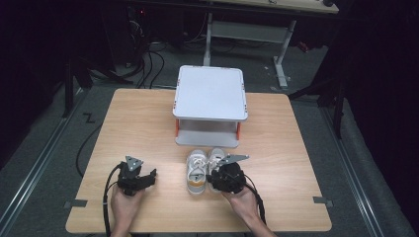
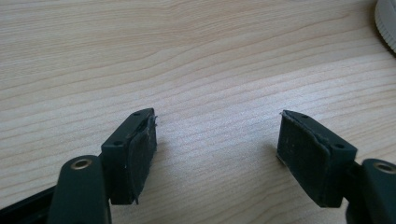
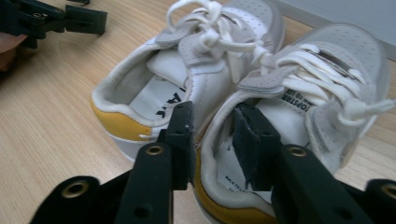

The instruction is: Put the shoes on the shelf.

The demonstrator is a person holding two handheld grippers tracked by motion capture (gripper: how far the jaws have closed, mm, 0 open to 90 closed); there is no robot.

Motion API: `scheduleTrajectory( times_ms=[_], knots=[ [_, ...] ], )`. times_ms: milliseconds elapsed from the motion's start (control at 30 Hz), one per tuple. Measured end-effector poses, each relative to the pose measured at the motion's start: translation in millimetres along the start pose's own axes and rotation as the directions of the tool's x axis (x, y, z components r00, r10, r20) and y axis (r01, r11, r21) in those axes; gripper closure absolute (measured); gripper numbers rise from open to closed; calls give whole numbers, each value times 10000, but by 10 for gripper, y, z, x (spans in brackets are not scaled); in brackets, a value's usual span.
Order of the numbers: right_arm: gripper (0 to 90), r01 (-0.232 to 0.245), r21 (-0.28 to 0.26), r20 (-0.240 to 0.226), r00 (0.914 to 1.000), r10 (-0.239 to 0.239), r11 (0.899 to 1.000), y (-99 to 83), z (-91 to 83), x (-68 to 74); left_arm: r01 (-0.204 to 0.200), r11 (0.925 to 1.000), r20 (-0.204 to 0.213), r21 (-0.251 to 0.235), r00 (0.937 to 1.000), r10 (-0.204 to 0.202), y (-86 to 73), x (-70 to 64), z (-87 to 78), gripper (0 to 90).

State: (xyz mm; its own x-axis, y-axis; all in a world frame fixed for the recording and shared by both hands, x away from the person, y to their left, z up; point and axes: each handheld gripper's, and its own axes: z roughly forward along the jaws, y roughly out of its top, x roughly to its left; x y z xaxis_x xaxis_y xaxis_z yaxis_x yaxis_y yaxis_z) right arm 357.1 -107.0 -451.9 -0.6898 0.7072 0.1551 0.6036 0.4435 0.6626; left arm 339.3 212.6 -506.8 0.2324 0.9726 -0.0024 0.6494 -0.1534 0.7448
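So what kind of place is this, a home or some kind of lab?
Probably a lab or test room, not a home: one wooden table on grey carpet in a dark room, cables trailing on the floor behind, and a second desk frame farther back.

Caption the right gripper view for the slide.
Right gripper with black fingers straddling the inner collar wall of one white lace-up sneaker with yellow heel, its twin alongside on the wooden table.

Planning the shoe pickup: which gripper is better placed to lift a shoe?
Right. The right gripper already straddles the near shoe's collar wall, jaws not closed; the left gripper sits open over bare table.
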Motion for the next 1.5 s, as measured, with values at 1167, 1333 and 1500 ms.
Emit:
scheduleTrajectory(
  times_ms=[1167,1333,1500],
  knots=[
    [444,-1686,-1728,3732,9006,2229,9704,-830,-372,-1394,543,9985,-289,-3,9981,-542,47,-59,-38,229],
    [418,-1859,-1803,3702,8970,2418,9659,-829,-380,-1437,519,9985,417,-153,9978,-512,122,-195,-183,227],
    [401,-1782,-1746,3721,8986,2325,9684,-825,-374,-1434,994,9949,1892,-181,9774,-942,214,-401,-351,263]
  ],
)
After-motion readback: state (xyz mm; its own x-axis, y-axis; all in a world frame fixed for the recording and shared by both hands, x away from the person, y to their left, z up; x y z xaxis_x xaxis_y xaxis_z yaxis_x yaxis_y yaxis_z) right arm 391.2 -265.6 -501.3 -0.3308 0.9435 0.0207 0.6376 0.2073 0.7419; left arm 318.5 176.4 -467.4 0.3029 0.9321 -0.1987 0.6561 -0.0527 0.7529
